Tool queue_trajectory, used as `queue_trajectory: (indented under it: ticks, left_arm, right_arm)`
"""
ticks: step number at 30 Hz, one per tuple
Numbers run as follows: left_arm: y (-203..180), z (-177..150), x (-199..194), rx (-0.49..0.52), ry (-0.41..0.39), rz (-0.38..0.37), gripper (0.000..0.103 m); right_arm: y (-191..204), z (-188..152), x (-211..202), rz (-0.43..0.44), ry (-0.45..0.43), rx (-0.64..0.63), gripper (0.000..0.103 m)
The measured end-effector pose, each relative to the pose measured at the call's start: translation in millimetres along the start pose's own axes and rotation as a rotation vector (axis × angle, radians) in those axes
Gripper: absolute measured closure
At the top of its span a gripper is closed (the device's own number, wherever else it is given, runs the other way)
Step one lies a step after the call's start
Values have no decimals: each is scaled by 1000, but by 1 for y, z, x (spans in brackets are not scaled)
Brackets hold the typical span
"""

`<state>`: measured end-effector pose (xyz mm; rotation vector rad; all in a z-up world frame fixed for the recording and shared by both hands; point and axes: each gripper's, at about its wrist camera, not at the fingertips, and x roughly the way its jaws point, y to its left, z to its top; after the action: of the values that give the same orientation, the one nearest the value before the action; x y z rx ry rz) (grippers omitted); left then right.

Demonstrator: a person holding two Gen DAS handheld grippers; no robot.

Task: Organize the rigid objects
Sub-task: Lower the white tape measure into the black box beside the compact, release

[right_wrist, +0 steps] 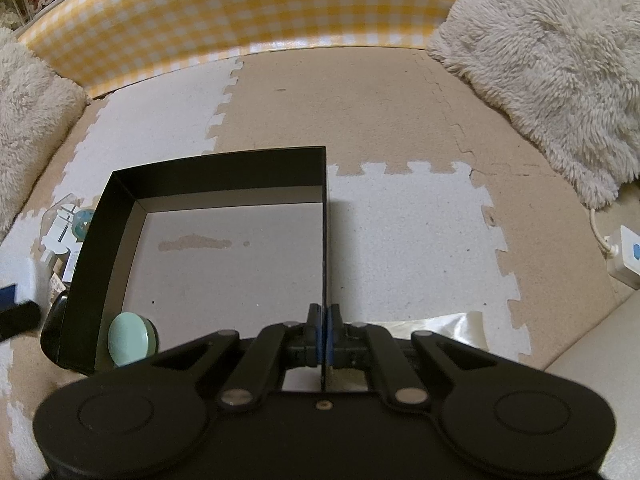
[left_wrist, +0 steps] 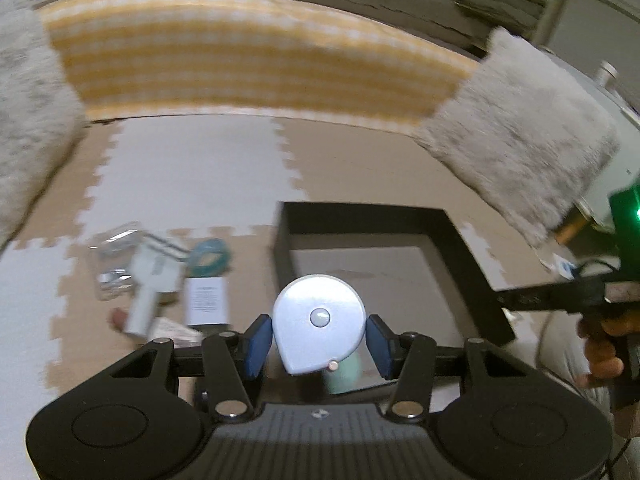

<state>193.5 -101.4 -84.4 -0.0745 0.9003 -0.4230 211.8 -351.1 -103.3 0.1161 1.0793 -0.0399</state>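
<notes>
While your left gripper (left_wrist: 319,338) hangs above the near edge of the black box (left_wrist: 360,218), its blue pads (left_wrist: 256,344) are clamped on a silver, teardrop-shaped tape measure (left_wrist: 319,322), one pad against each flank. Off to the left of it on the foam floor mat (left_wrist: 192,168) lies a loose cluster: a clear plastic packet (left_wrist: 114,258), a white handled piece (left_wrist: 150,288), a teal ring (left_wrist: 210,258) and a small white printed card (left_wrist: 206,300); motion blur keeps finer detail from showing. Moving right, the box sits open-topped with a pale grey floor, and in your right wrist view a mint-green round object (right_wrist: 129,338) leans in its near-left corner. Your right gripper (right_wrist: 325,336) is pinched tight on the box's right wall (right_wrist: 325,240), the thin wall running straight up from between the closed pads. Further right, the mat lies bare up to a shaggy cream cushion (right_wrist: 560,72), with a white power strip (right_wrist: 628,256) at the edge.
</notes>
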Motion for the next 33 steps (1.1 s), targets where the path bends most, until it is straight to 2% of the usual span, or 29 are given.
queue_trajectory:
  ticks: [11, 15, 25, 33]
  left_arm:
    - [-46, -7, 36, 51, 29, -125, 51]
    - [-53, -11, 48, 77, 45, -131, 51]
    - [-49, -16, 64, 99, 82, -92, 50]
    - [-43, -14, 61, 55, 94, -99, 30]
  right_arm:
    - [1, 0, -1, 10, 16, -8, 99]
    - [1, 1, -1, 9, 21, -2, 100]
    - [3, 0, -1, 0, 22, -13, 100]
    - [2, 1, 0, 1, 24, -18, 100]
